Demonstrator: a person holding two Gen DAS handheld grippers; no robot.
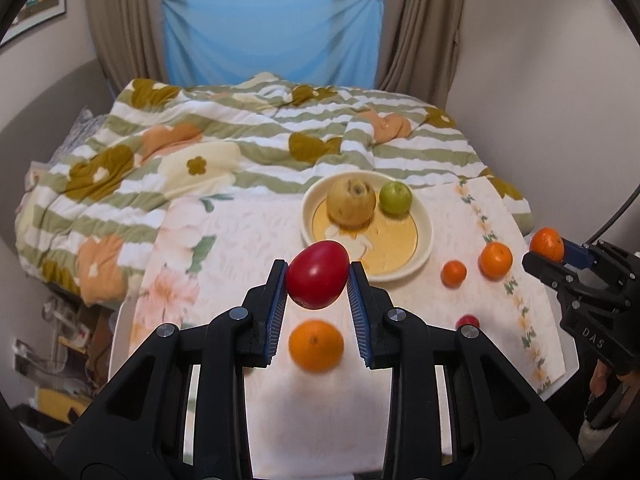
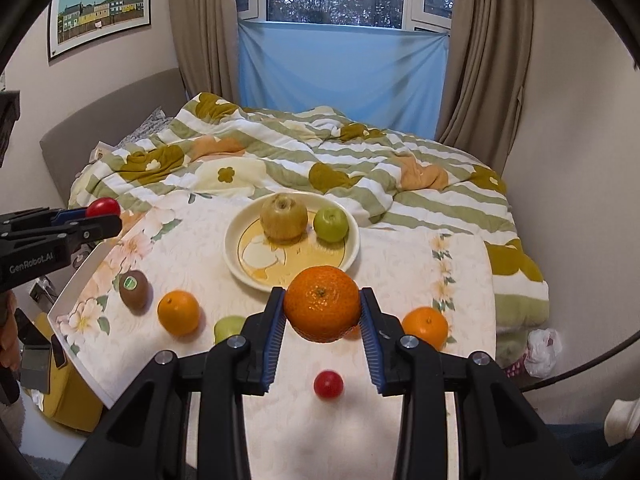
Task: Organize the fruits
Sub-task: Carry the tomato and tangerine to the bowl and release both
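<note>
Both tongs are loaded and up off the bench! The left tongs are clenched on a red tomato, blue pads pressing its flanks, holding it in the air just short of the cream plate, which sits at about one o'clock from the grip. The right tongs are grasping a mandarin side to side, and from that camera the plate lies dead ahead at twelve o'clock, so both loads look lined up for a drop onto it. The plate already carries a yellowish apple and a small green apple, parked along its far rim, which leaves the near half free; that is probably why both grips come in from the near edge. Loose fruit is scattered on the floral cloth of the bench: a kiwi and an orange at nine o'clock of the right tongs, a second green fruit half hidden behind the finger, another orange at three o'clock, and a cherry tomato down at six. The squeeze across the widest part makes sense for round, smooth fruit that could roll free. Plenty of the sorting remains, judging by what lies off the plate.
</note>
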